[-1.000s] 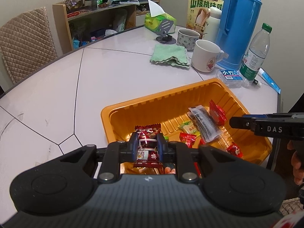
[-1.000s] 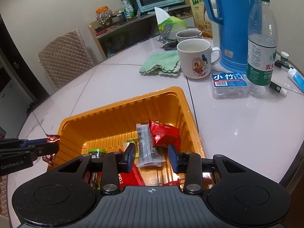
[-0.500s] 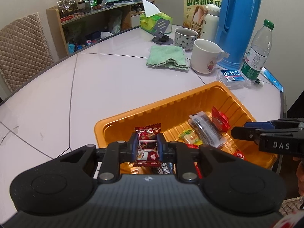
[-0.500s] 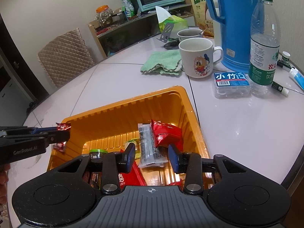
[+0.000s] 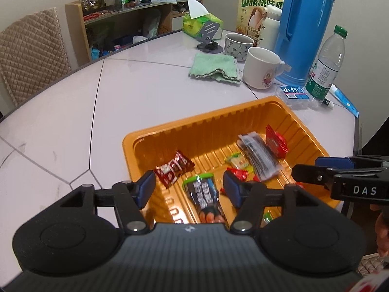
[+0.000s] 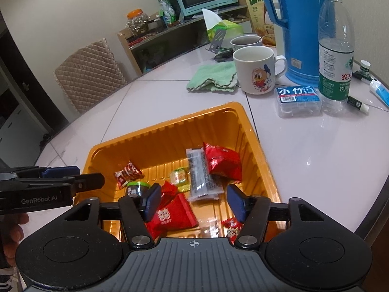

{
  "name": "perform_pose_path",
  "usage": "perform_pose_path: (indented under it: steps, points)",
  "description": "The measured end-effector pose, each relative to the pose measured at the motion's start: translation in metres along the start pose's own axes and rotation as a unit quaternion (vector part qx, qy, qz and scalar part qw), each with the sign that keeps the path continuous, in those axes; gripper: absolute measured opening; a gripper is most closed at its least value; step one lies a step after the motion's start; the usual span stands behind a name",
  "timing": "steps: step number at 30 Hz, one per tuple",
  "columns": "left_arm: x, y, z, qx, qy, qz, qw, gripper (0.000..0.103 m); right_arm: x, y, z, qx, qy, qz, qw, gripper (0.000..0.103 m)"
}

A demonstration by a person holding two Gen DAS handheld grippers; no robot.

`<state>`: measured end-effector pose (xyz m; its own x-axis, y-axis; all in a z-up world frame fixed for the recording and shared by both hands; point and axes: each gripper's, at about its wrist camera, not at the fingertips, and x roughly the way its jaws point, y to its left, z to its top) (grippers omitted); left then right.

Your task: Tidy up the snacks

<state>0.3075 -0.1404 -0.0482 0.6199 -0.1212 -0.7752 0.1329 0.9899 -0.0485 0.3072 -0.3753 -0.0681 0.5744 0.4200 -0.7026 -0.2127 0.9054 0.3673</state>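
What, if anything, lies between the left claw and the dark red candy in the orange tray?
Nothing visible does. The left claw has just been opening, with nothing gripped. The dark red candy lies loose on the floor of the orange tray, just beyond the claw's left finger. The black packet with the green top sits beside it, not across it.

tray on table | snacks in tray | mug, cloth behind tray

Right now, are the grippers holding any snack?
No. Both the left gripper and right gripper have just opened, with nothing between the jaws. The red candy lies loose in the orange tray.
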Motion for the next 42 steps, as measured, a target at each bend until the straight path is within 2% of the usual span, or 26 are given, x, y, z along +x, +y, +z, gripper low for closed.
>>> perform_pose_path:
  steps: [12, 14, 17, 21, 31, 42]
  points:
    - [-0.055, -0.013, -0.019, -0.029, -0.029, 0.016, 0.9990, 0.074, -0.032, 0.005, -0.014, 0.006, -0.025, 0.008, 1.000, 0.083]
    - [-0.067, -0.016, -0.025, -0.038, -0.031, 0.019, 0.9986, 0.080, -0.041, 0.006, -0.016, 0.007, -0.028, 0.014, 0.999, 0.087]
    - [-0.084, -0.017, -0.035, -0.054, -0.032, 0.027, 0.9977, 0.081, -0.055, 0.010, -0.020, 0.002, -0.027, 0.022, 0.999, 0.090]
    - [-0.107, -0.018, -0.054, -0.075, -0.025, 0.048, 0.9957, 0.081, -0.073, 0.018, -0.030, -0.014, -0.024, 0.038, 0.999, 0.091]
    - [-0.160, -0.012, -0.108, -0.123, -0.005, 0.092, 0.9881, 0.081, -0.094, 0.048, -0.064, -0.052, 0.018, 0.081, 0.995, 0.091]
    - [-0.202, 0.024, -0.156, -0.150, 0.012, 0.118, 0.9815, 0.081, -0.096, 0.105, -0.099, -0.094, 0.062, 0.095, 0.989, 0.091]
